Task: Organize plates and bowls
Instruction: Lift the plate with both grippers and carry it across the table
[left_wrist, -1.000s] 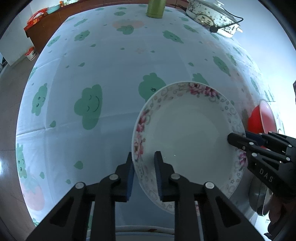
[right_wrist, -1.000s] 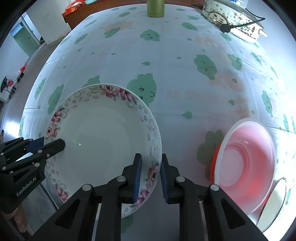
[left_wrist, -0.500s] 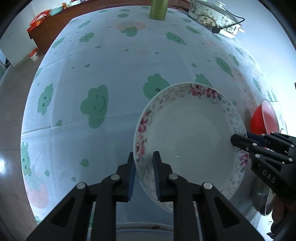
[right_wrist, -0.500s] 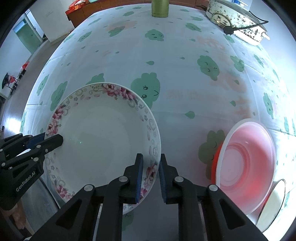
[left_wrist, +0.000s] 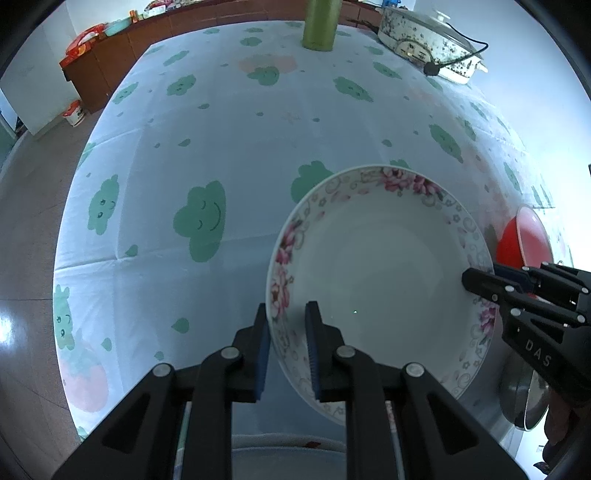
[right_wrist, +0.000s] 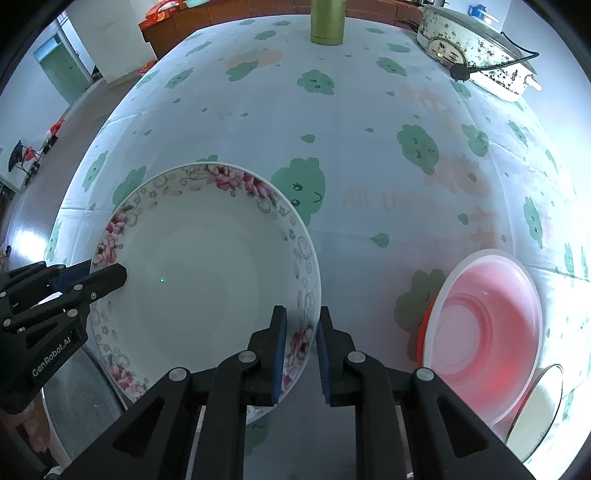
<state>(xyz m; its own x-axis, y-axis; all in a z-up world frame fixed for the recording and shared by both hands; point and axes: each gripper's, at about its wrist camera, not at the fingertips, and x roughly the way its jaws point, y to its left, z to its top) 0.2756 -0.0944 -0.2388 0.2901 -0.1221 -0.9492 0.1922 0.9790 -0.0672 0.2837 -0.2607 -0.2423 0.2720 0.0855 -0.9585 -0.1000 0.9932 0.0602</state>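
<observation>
A white deep plate with a pink flower rim (left_wrist: 380, 273) is held above the table by both grippers. My left gripper (left_wrist: 286, 325) is shut on its left rim. My right gripper (right_wrist: 300, 328) is shut on its right rim; the plate also shows in the right wrist view (right_wrist: 207, 273). The right gripper appears at the plate's right edge in the left wrist view (left_wrist: 476, 280), and the left gripper at its left edge in the right wrist view (right_wrist: 110, 277). A red bowl with a translucent bowl inside (right_wrist: 484, 328) stands on the table to the right.
The table wears a white cloth with green clouds (left_wrist: 229, 155). A green bottle (right_wrist: 327, 22) and a speckled electric pot with a cord (right_wrist: 476, 48) stand at the far edge. A metal bowl (left_wrist: 524, 398) sits at the near right; another metal rim (right_wrist: 535, 406) is beside the red bowl.
Both grippers and the plate have risen and drawn back slightly; more of the table's far side is in view. The grips have not changed.
</observation>
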